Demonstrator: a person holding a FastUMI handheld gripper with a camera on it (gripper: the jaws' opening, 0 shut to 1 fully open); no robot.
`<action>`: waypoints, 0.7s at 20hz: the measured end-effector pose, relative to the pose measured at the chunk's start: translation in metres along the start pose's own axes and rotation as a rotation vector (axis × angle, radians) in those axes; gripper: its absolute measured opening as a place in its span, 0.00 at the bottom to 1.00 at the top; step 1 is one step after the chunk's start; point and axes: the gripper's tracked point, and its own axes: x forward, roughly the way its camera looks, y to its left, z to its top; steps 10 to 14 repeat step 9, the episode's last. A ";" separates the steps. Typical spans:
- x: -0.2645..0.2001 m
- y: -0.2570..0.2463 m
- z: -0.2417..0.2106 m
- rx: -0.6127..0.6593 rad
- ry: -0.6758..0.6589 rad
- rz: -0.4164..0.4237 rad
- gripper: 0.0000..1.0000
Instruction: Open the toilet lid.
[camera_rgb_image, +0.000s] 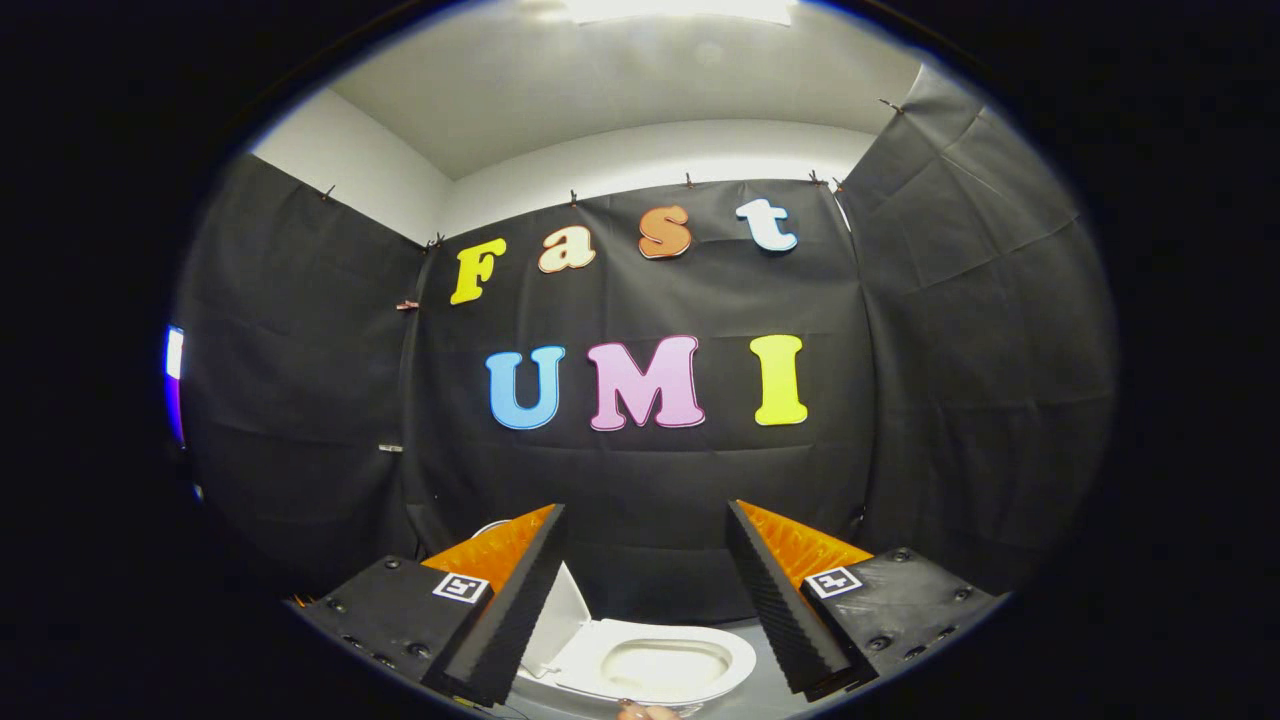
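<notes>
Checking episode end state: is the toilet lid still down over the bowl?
No. The toilet lid stands raised beside the exposed bowl, seen between the open fingers of the gripper, which hold nothing.

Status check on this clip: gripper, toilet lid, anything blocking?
Gripper open, fingers apart, holding nothing. Toilet lid already raised, behind the left finger; seat and bowl exposed below the fingers. No obstruction seen.

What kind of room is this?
Probably a mock bathroom booth: a white toilet with its lid up sits between the open gripper fingers, and black cloth walls hang around it.
</notes>
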 end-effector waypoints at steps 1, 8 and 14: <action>0.000 0.001 0.000 -0.003 0.000 0.002 0.99; 0.000 0.003 -0.001 -0.006 0.000 0.008 0.99; 0.000 0.004 -0.001 -0.007 0.000 0.008 0.99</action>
